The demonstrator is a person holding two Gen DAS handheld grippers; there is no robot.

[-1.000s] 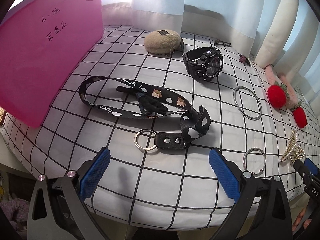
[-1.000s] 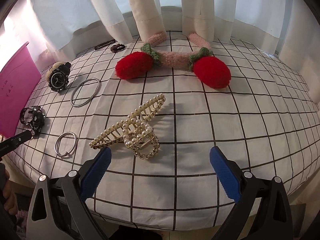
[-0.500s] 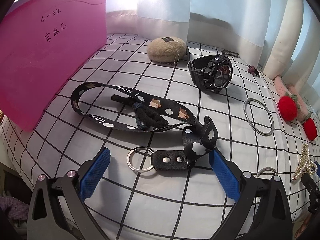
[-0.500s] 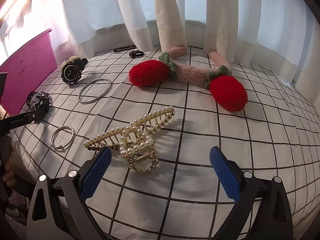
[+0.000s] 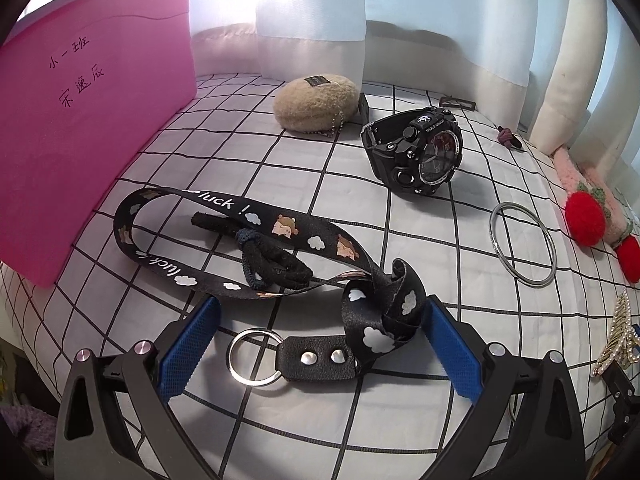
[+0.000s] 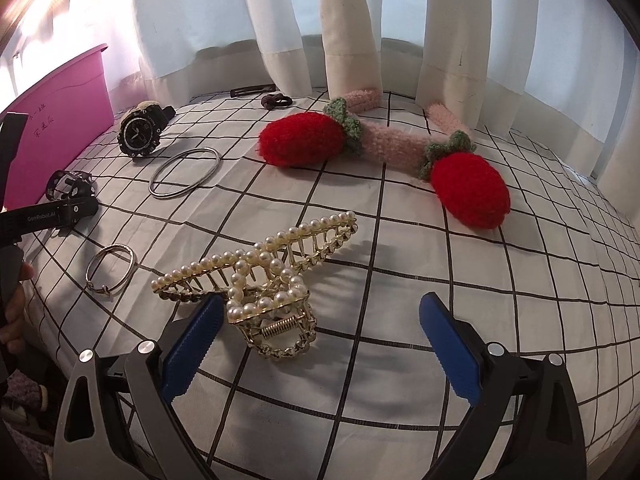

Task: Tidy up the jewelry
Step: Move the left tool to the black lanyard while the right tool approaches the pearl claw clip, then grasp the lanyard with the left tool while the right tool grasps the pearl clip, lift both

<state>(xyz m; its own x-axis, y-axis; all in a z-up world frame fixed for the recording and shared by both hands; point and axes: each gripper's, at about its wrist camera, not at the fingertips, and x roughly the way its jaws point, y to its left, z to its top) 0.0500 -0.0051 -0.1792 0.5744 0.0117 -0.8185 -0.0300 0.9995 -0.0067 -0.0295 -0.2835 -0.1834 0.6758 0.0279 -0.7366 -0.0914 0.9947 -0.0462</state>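
Observation:
My left gripper is open, its blue pads either side of a black printed lanyard with a leather tab and key ring. A black watch and a large silver bangle lie beyond it. My right gripper is open, low over the cloth, with a pearl-and-gold claw clip at its left pad. A small silver ring bracelet, the bangle and the watch lie to the left in the right wrist view.
A pink bin stands at the left. A beige plush pouch, a red strawberry headband, a dark hair tie and a hair clip lie farther back. White curtains hang behind. The checked cloth drops off at the front edge.
Both grippers have moved forward and lower. The lanyard's ring end now lies between the left pads, and the pearl clip is close to the right gripper's left pad. Both stay open.

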